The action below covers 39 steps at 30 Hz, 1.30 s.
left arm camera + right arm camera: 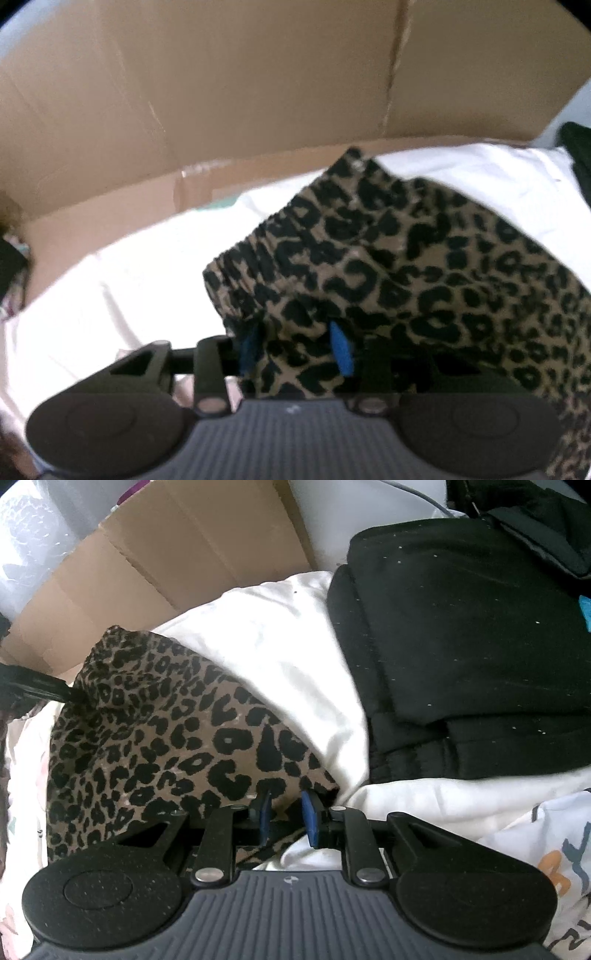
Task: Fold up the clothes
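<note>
Fabric — a leopard-print garment [388, 251], judged light, limp, clingy — bunches between both grippers: left gripper [295, 343] and right gripper [286, 816] each clamp its near edge.

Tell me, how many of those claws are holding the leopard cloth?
2. The left claw grips the brown-and-black leopard-print garment near its gathered waistband; the right claw pinches its opposite edge, beside the folded black clothes.
</note>
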Tool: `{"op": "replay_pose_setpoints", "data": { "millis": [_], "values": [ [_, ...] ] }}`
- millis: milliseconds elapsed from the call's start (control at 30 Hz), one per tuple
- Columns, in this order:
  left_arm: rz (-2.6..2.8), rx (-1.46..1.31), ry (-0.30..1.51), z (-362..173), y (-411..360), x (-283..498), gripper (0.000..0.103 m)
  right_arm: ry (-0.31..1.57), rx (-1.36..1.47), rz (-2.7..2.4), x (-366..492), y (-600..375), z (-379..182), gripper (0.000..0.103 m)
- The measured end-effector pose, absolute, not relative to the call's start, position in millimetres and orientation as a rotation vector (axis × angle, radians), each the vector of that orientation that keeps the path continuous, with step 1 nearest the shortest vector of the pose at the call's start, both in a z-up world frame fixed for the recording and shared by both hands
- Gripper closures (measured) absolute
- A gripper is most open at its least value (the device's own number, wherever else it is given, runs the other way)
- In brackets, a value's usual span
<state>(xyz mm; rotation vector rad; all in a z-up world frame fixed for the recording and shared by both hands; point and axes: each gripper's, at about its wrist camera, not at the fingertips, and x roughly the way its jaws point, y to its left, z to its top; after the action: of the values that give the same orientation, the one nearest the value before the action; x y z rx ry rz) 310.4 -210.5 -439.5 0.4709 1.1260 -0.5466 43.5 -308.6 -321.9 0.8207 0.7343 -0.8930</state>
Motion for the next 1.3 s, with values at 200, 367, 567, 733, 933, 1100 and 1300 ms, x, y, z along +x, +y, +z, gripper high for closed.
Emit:
{"op": "replay_pose_setpoints", "data": {
  "millis": [200,367,567,733,933,1100,1300],
  "values": [
    [-0.539,0.457,1.176,-455.4,-210.1,324.8,0.052,0.748,0.827,-0.901,41.2,-310.4,-320.2,0.079],
    [-0.557,0.449,1.169,-431.6,-205.3,315.9,0.063,0.724,0.824,-0.889,43.2,-309.6,-310.7,0.077],
    [-0.589,0.424,1.143,-389.2,-183.9,285.8,0.063,0.713,0.814,-0.851,53.1,-304.5,-302.1,0.077],
    [-0.606,0.378,1.135,-380.6,-165.9,261.6,0.063,0.708,0.807,-0.821,62.1,-299.5,-295.2,0.076],
    [-0.658,0.357,1.129,-413.3,-164.6,228.2,0.067,0.717,0.810,-0.789,73.6,-291.5,-293.7,0.076],
    [-0.645,0.434,1.043,-438.6,-158.5,203.5,0.075,0.762,0.826,-0.758,81.1,-284.7,-301.0,0.076],
    [-0.650,0.449,1.067,-452.1,-149.3,204.1,0.078,0.770,0.823,-0.760,89.1,-283.9,-302.0,0.076]
  ]
}}
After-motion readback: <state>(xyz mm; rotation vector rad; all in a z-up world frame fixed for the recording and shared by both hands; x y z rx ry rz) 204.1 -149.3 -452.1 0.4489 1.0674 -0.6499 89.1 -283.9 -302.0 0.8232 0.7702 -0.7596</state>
